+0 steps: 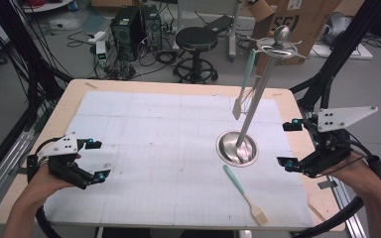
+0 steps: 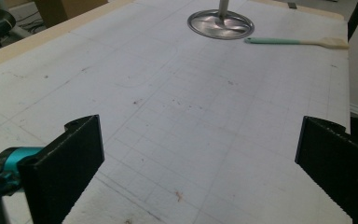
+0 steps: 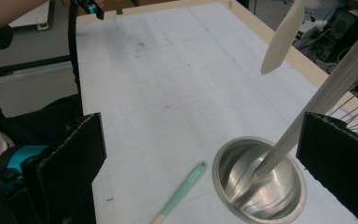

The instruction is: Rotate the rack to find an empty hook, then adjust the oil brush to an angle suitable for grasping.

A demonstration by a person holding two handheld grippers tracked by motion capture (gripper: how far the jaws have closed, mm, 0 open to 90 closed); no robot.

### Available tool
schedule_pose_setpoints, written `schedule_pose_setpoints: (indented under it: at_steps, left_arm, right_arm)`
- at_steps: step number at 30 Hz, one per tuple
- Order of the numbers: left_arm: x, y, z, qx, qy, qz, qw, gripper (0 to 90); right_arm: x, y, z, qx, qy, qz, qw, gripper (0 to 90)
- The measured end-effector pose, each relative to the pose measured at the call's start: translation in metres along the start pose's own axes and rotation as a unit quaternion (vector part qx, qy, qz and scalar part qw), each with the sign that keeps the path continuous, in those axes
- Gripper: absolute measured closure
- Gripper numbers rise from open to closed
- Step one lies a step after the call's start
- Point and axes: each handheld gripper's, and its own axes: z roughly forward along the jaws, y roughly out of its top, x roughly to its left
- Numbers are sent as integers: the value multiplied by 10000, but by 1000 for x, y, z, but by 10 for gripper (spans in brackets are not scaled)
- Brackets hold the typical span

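Left gripper (image 1: pixel 97 159): jaws spread wide, nothing between them, held low over the gridded white mat (image 1: pixel 144 148) near the table's left edge. Right gripper (image 1: pixel 288 144): jaws equally wide, empty, at the right edge just beside the utensil stand's round steel base (image 1: pixel 236 148). A mint-handled spatula (image 1: pixel 244 194) lies flat on the mat in front of that base. A second spatula (image 1: pixel 244 84) and a whisk hang from the stand's top.

a lab: computer towers (image 1: pixel 135 30), floor cables (image 1: pixel 79 34), cardboard boxes (image 1: pixel 297 20), stool (image 1: pixel 197 42)
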Motion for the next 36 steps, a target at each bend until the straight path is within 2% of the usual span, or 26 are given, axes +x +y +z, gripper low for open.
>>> schedule_pose_setpoints:
  at_steps: [5, 13, 17, 18, 27, 34, 35, 36]
  left_arm:
    - [0, 0, 0, -7, 9, -6, 10000, 17]
    - [1, 0, 0, -34, -16, -22, 10000, 17]
    - [0, 0, -1, -44, -14, -20, 10000, 17]
    - [0, 0, -1, -42, -2, -21, 10000, 17]
    - [0, 0, -3, -67, 16, -10, 10000, 17]
    - [-1, 0, -3, -64, 2, -19, 10000, 17]
    - [-1, 0, -3, -70, 9, -23, 10000, 17]
    - [0, 0, -3, -73, 2, -19, 10000, 17]
  right_arm:
    - [1, -9, 7, 5, -26, 35, 10000, 1]
    - [4, -18, 19, 142, 83, 74, 9998, 1]
    - [6, -23, 26, 224, 74, 70, 9997, 2]
    - [6, -24, 28, 224, 67, 1, 9997, 2]
    - [11, -31, 44, 571, 156, -26, 9982, 8]
    - [18, -38, 52, 887, 266, -171, 9956, 69]
    - [18, -39, 52, 905, 270, -173, 9954, 91]
    - [18, -39, 53, 930, 294, -140, 9951, 157]
